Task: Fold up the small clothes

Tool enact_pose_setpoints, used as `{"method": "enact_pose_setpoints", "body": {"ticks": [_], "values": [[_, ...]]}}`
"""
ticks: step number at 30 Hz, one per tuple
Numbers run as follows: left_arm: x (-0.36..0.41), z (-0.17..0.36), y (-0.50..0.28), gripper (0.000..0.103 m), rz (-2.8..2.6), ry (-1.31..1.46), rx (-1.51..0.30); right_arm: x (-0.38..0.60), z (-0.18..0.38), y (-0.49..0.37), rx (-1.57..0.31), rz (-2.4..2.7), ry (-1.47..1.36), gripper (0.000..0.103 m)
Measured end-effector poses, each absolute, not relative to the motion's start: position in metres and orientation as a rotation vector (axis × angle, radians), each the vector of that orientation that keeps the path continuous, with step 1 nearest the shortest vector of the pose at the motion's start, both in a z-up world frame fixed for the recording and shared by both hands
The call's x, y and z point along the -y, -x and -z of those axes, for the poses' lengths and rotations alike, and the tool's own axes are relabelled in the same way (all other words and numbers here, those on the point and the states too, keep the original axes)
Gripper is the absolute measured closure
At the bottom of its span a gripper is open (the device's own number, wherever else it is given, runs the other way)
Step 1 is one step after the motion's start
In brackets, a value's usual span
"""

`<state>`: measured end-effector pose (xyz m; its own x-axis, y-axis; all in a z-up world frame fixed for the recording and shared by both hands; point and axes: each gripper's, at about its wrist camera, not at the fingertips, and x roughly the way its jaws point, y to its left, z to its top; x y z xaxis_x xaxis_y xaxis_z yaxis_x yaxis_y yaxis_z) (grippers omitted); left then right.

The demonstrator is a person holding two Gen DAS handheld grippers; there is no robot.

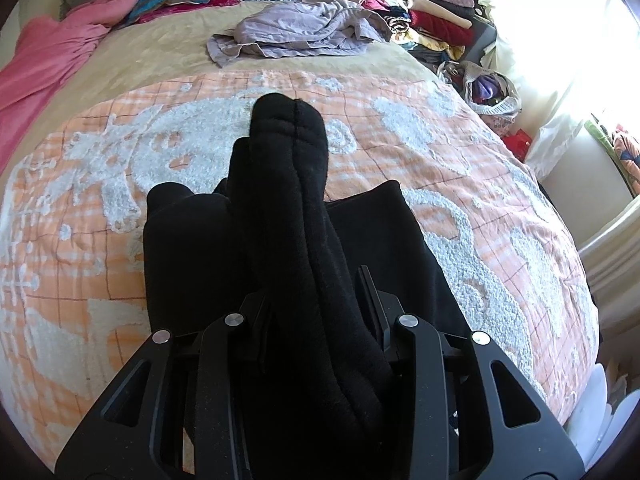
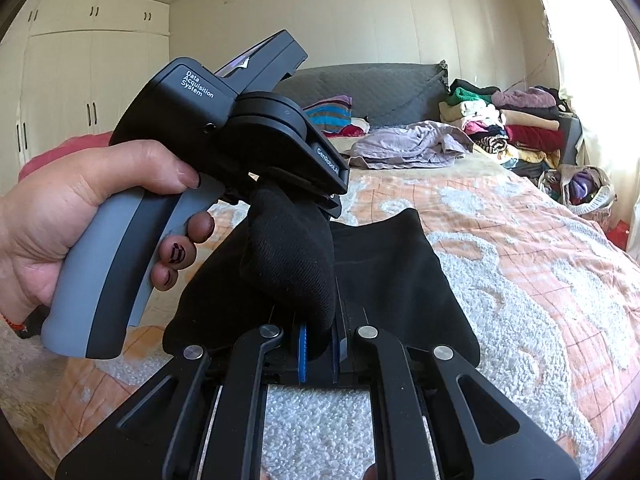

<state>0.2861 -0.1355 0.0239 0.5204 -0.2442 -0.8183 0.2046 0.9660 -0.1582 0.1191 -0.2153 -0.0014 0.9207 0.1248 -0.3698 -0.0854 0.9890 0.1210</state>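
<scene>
A small black garment (image 1: 288, 216) lies bunched on the orange-and-white bedspread (image 1: 460, 168). A thick black fold of it runs straight between the jaws of my left gripper (image 1: 316, 304), which is shut on it. In the right wrist view the same black garment (image 2: 384, 264) hangs lifted above the bedspread (image 2: 520, 248). My right gripper (image 2: 320, 344) is shut on its near edge. The left gripper's body (image 2: 248, 128), held in a hand, grips the garment just beyond and to the left.
A crumpled lilac garment (image 1: 296, 32) lies further up the bed. A stack of folded clothes (image 1: 416, 12) stands at the far right, with a bag of clothes (image 1: 488, 88) beside the bed. Pink bedding (image 1: 52, 52) lies along the left. White wardrobes (image 2: 80, 72) stand behind.
</scene>
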Motion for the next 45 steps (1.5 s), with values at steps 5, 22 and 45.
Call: {"method": "enact_pose_setpoints", "body": {"ticks": [5,22,45], "values": [[0.141,-0.021,-0.290,0.076,0.272,0.014,-0.998,0.221,0.004,-0.123,-0.398,-0.108,-0.147,0.096],[0.154,-0.001,-0.305,0.074,0.312,-0.005,-1.032,0.242,0.016,-0.137,-0.475,-0.120,-0.299,0.096],[0.154,0.004,-0.310,0.031,0.382,0.071,-1.020,0.270,0.035,-0.151,-0.548,-0.148,-0.532,0.093]]}}
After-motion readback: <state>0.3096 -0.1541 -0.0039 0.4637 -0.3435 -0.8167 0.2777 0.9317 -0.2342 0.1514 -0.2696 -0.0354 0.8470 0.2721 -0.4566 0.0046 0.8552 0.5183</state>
